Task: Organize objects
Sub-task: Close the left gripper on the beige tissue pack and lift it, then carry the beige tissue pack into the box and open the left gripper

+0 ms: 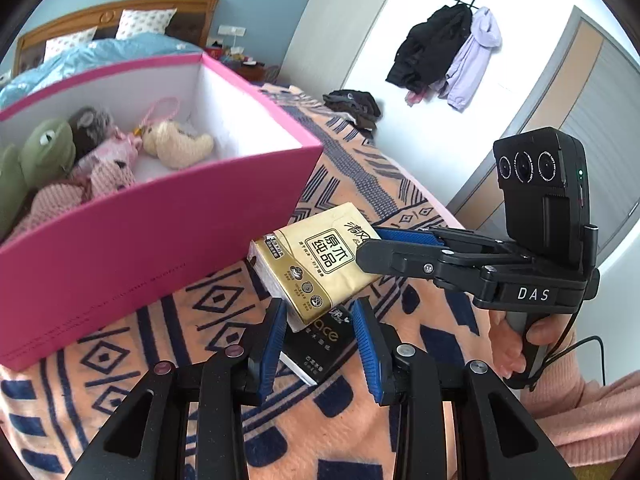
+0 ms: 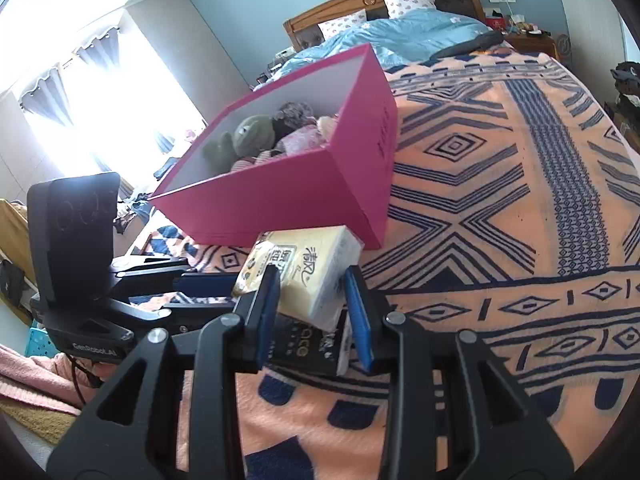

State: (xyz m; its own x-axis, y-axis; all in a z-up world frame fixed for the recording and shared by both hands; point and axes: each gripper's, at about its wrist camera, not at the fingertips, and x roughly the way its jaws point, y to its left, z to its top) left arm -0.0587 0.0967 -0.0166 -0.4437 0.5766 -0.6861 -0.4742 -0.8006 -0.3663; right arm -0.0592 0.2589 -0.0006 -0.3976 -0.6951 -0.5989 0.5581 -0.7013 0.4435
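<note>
Left wrist view shows a bed with an orange patterned blanket (image 1: 400, 184), pink box (image 1: 160, 240) of plushies, right gripper (image 1: 370, 246) clamping the yellow tissue pack (image 1: 316, 264), left gripper (image 1: 320, 344) fingers wide.

The pink box (image 2: 304, 200) stood just behind the gold tissue pack (image 2: 316, 276), blocking any way forward past it. The black pack (image 2: 308, 348) lay under the gold one, closing off the space below. The left gripper (image 2: 208, 280) crowded in from the left side. To the right, the patterned blanket (image 2: 520, 240) lay bare and open, giving wide room.
</note>
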